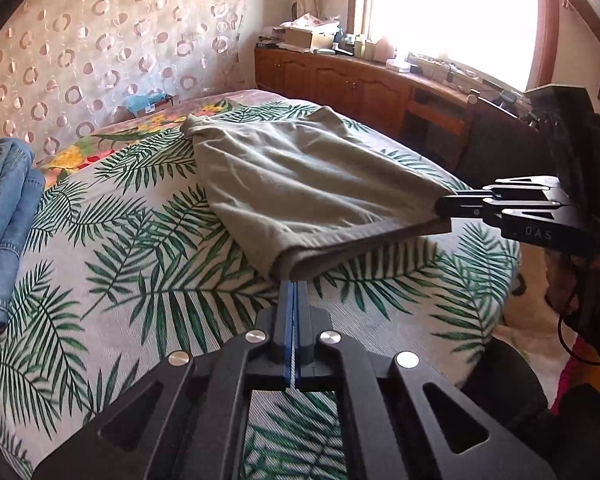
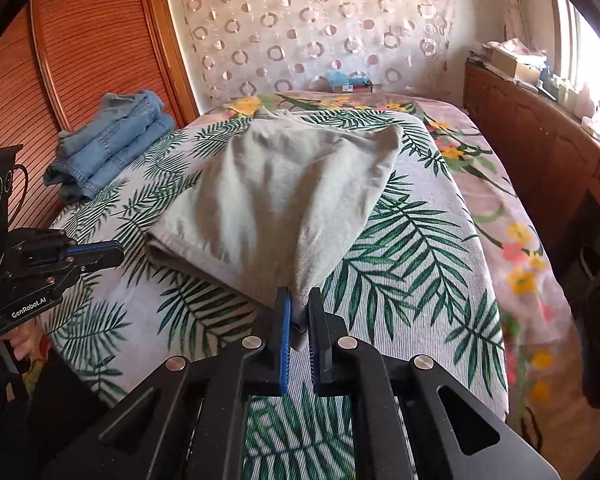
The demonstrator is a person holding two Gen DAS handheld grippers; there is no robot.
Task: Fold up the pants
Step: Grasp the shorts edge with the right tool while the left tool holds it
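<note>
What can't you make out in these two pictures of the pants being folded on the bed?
- Left wrist view: the window is glare; nothing outside shows.
- Left wrist view: the folded jeans are cut off by the left edge.
- Right wrist view: the pants corner disappears between the right gripper fingers.
- Both views: countertop clutter is too small to identify.

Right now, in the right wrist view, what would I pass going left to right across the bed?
Left hand-held gripper → stack of folded jeans → grey-green pants, pinched by the right hand-held gripper → palm-leaf bedspread → floral blanket → wooden cabinets.
</note>
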